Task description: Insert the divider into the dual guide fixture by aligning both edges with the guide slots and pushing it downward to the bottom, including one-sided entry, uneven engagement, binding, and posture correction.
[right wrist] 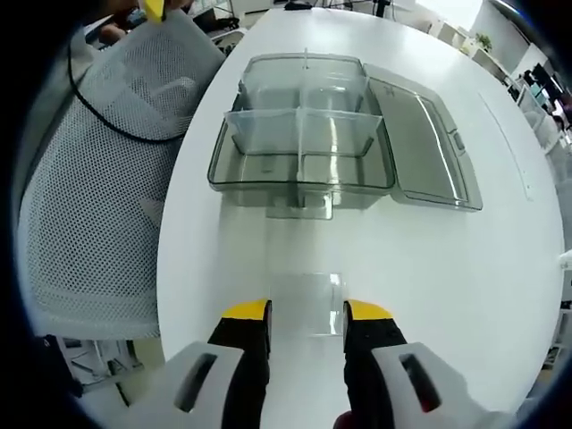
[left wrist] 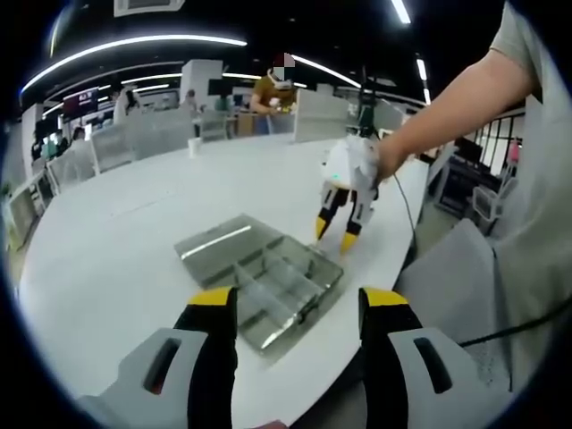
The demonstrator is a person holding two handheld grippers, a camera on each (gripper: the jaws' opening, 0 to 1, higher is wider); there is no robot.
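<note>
While the divider (right wrist: 308, 304) lay flat on the worktop (right wrist: 500, 268) between the right claw's (right wrist: 307, 323) parted jaws, ungripped, insertion was not begun. Fixture (right wrist: 304, 134), lid open, sat near the worktop edge. Left claw (left wrist: 299, 308) was wide open, empty.

The left gripper view looks from the near edge of the white table (left wrist: 116, 232) across its top toward the room behind, with the clear compartment box (left wrist: 264, 277) just ahead of its own jaws and the right gripper (left wrist: 338, 234) beyond the box. The right gripper view looks steeply down on the table (right wrist: 500, 241) from the opposite side, the box (right wrist: 304, 134) well ahead of its jaws. Both views share the box and the table around it.
</note>
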